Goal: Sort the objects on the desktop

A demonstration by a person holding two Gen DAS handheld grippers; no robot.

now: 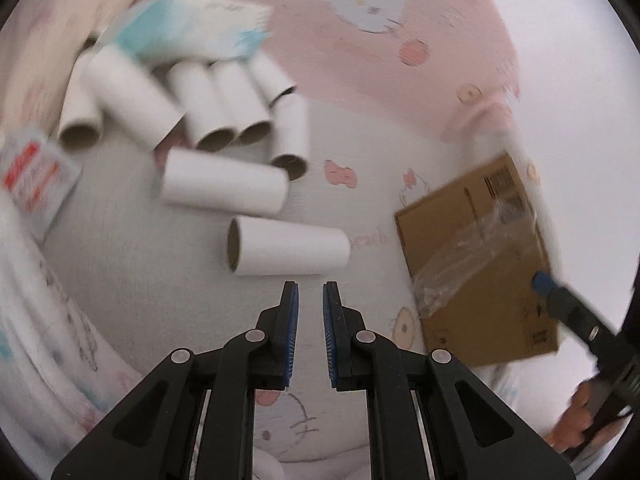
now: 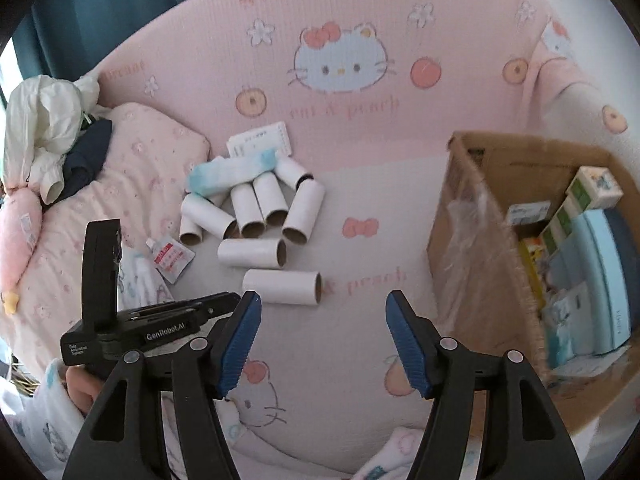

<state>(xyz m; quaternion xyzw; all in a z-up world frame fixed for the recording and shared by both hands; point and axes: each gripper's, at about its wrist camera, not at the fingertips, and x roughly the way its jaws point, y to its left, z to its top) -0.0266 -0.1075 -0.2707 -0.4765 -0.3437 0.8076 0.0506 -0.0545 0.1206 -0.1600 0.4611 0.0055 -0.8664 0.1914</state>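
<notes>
Because the nearest cardboard tube [image 1: 288,246] lying on the printed sheet [image 1: 360,160] just ahead of the left gripper [image 1: 310,292] looks light, hollow and easily crushed, I judge a gentle pinch across its middle best; that claw's pads sit nearly together with nothing between them. In the right wrist view the right gripper [image 2: 322,304] stands wide apart and empty, the same tube [image 2: 282,286] just beyond it, while the cardboard box [image 2: 472,248] to the right already holds small cartons [image 2: 592,188] and pale blue packs [image 2: 600,264].
</notes>
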